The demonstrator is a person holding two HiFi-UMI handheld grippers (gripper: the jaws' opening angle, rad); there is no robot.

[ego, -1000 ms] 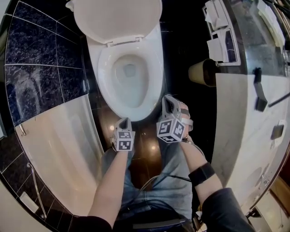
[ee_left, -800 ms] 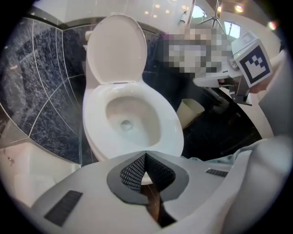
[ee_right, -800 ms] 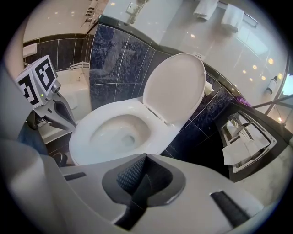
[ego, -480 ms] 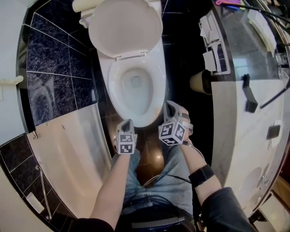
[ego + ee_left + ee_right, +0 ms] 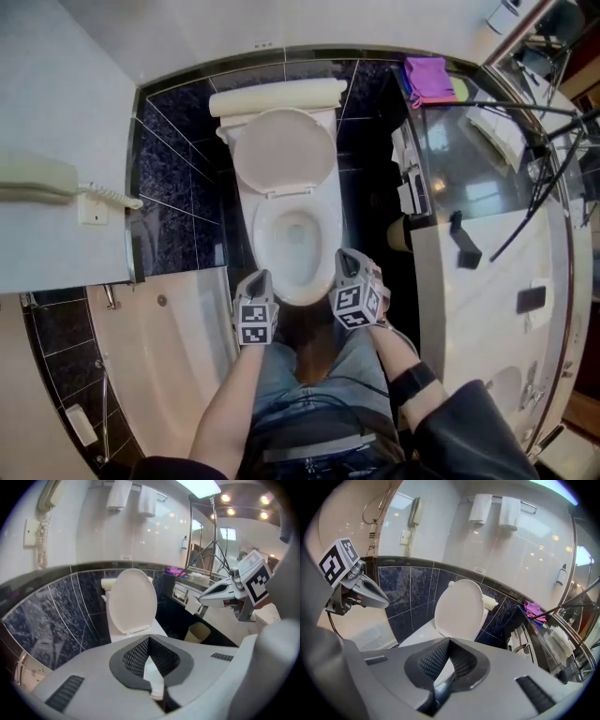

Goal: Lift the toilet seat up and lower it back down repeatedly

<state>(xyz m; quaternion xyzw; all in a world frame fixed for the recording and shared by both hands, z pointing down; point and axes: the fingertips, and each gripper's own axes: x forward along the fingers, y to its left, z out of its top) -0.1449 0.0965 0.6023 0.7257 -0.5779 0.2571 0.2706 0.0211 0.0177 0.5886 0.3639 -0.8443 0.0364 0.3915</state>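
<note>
Toilet lid (image 5: 284,152) is up: a solid oval leaning back against the tank (image 5: 277,97). Long axis is near vertical, hinge edge at the bottom, free end pointing up, inner face towards the grippers. Bowl (image 5: 296,242) is open below it. Can't tell whether a separate ring seat lies on the rim.

Left gripper (image 5: 258,278): jaws together, nothing between them. Right gripper (image 5: 345,258): same, closed and empty. Both aim at the toilet and angle down, held in the air off the front of the bowl, left one at its left side, right one at its right. Neither touches lid or bowl.

Bathtub (image 5: 159,361) is on the left and a waste bin (image 5: 397,234) just right of the bowl.
</note>
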